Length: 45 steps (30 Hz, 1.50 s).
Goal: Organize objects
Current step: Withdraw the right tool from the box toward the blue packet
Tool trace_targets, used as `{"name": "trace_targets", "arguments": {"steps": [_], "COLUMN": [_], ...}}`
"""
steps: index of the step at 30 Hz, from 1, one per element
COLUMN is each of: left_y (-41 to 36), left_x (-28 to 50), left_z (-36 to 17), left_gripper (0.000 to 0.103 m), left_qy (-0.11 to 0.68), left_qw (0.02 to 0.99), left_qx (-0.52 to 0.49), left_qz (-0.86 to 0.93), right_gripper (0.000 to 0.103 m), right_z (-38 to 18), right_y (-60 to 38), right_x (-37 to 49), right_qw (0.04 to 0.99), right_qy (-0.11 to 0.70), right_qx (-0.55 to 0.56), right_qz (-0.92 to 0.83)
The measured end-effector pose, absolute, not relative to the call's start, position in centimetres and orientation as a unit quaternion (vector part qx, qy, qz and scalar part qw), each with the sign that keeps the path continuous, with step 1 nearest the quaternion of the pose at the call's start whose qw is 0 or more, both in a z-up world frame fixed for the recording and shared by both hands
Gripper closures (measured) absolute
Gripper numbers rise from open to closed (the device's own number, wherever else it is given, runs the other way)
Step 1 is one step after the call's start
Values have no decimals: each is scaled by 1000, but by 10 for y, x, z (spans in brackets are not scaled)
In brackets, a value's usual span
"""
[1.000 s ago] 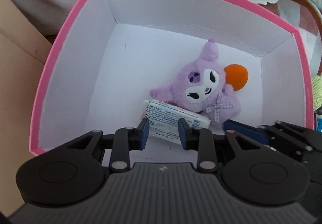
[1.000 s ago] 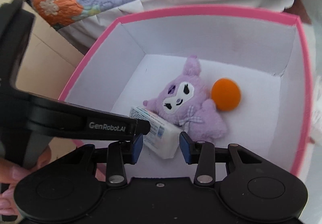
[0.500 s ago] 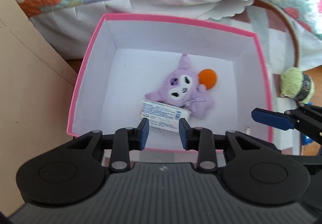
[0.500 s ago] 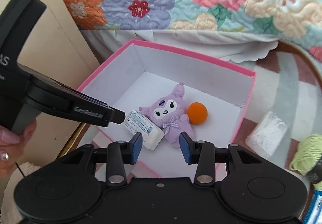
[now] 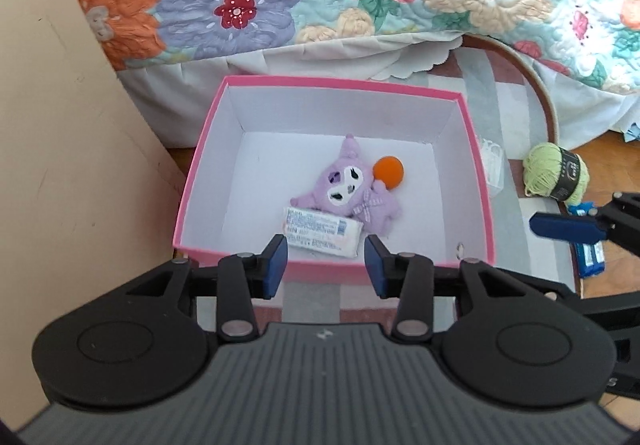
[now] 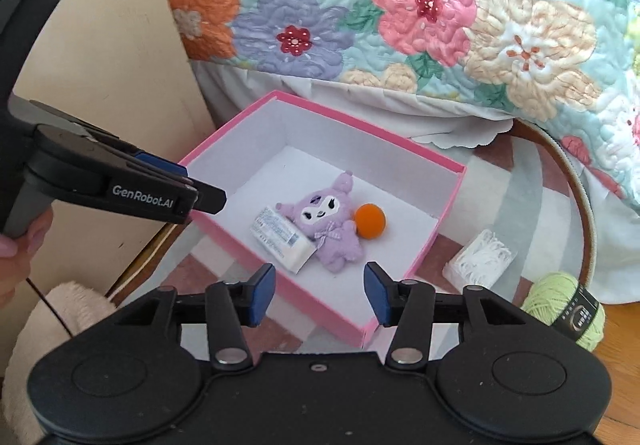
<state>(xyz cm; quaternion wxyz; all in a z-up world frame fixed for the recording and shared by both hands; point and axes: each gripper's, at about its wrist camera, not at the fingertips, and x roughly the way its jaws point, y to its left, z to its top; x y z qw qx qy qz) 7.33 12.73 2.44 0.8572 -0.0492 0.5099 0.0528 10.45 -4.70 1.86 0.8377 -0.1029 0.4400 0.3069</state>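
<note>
Three things are seen inside a pink box (image 5: pixel 476 181): a purple plush toy (image 5: pixel 352 191), an orange ball (image 5: pixel 389 173) and a white packet (image 5: pixel 322 231). Both the left hand-held gripper (image 5: pixel 326 265) and the right hand-held gripper (image 6: pixel 320 293) are held above it, jaws opening and empty.

A pink box (image 5: pixel 476 181), white inside and open-topped, sits on a striped rug and holds three items. A purple plush (image 5: pixel 352 193) lies face-up near the centre, ear toward 12 o'clock. An orange ball (image 5: pixel 389 172) touches it at 2 o'clock. A white printed packet (image 5: pixel 322 232) lies flat against the plush at 7 o'clock. Outside, at 3 o'clock, green yarn (image 5: pixel 556 174) rests on its side.
</note>
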Motion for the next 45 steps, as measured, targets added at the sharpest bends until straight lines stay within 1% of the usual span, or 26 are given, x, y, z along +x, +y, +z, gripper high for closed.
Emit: {"name": "trace_targets", "arguments": {"steps": [2, 3, 4, 5, 7, 9, 11, 12, 13, 16, 22, 28, 32, 45], "left_y": [124, 122, 119, 116, 110, 105, 101, 99, 97, 94, 87, 81, 76, 36], "left_x": [64, 60, 56, 53, 46, 40, 35, 32, 30, 23, 17, 9, 3, -13], "left_z": [30, 32, 35, 37, 41, 43, 45, 46, 46, 49, 50, 53, 53, 54], "left_gripper": [55, 51, 49, 48, 41, 39, 37, 34, 28, 18, 9, 8, 8, 8], "left_qy": [504, 502, 500, 498, 496, 497, 500, 500, 501, 500, 503, 502, 505, 509], "left_qw": [861, 862, 863, 865, 866, 866, 865, 864, 864, 865, 864, 865, 863, 859], "left_qx": [-55, -56, -54, -50, -38, -31, -27, -25, -24, -23, -10, 4, -6, 42], "left_qz": [48, 48, 48, 49, 48, 46, 45, 43, 42, 38, 29, 22, 3, -40], "right_gripper": [36, 31, 27, 25, 20, 15, 14, 9, 5, 5, 5, 5, 5, 5], "right_z": [22, 24, 26, 27, 30, 33, 34, 34, 34, 32, 32, 35, 39, 31], "right_y": [-49, -50, -50, -51, -52, -55, -57, -58, -59, -63, -72, -80, -89, -115], "right_x": [98, 94, 91, 89, 84, 79, 77, 75, 74, 71, 66, 57, 49, 25], "right_qw": [838, 840, 841, 842, 844, 845, 844, 843, 842, 840, 839, 837, 836, 829], "right_qy": [437, 435, 432, 430, 427, 427, 429, 430, 431, 439, 442, 442, 440, 448], "right_qx": [-111, -114, -118, -122, -128, -129, -129, -130, -131, -133, -136, -144, -140, -151], "right_qz": [307, 305, 304, 301, 297, 296, 295, 296, 297, 289, 285, 287, 298, 300]}}
